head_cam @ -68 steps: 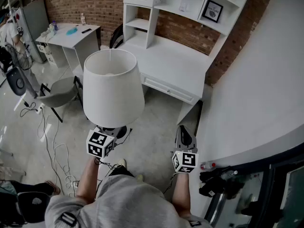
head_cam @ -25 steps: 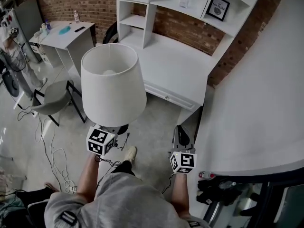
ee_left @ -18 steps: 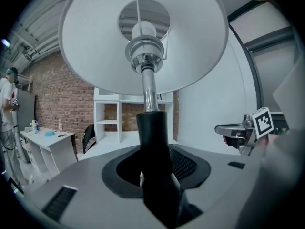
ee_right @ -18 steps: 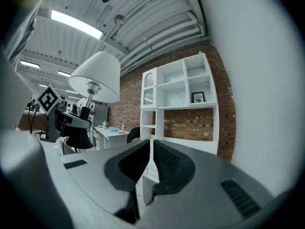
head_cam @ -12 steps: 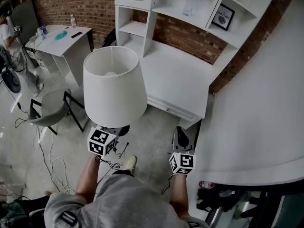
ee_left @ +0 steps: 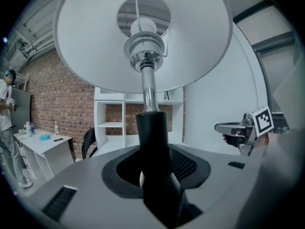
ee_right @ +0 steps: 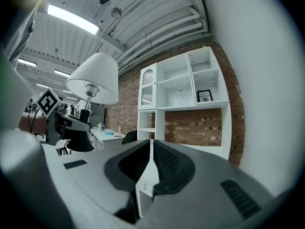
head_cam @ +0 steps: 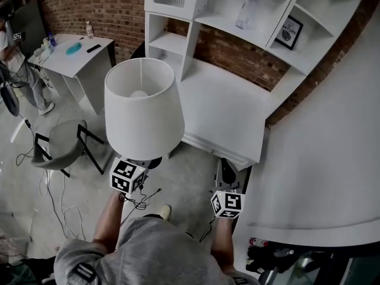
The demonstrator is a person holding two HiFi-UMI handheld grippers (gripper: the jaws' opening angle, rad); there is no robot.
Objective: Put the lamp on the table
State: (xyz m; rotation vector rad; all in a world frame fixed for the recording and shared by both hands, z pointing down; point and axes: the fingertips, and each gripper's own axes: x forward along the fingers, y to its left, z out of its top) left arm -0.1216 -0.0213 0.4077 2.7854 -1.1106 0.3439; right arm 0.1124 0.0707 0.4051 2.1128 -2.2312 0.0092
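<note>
Lamp (head_cam: 142, 108), just one, is pinched at its stem by the left gripper (ee_left: 153, 168); the right gripper (ee_right: 150, 149) is pressed together.

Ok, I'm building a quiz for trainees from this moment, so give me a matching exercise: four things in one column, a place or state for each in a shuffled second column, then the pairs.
Things:
1. lamp
2. right gripper
3. framed picture
4. grey chair

Places or states:
A. on the floor, at the head view's left
B. stem clamped in the left gripper
C. on a shelf of the white desk
D. jaws together, nothing between them

Pairs: 1-B, 2-D, 3-C, 4-A
</note>
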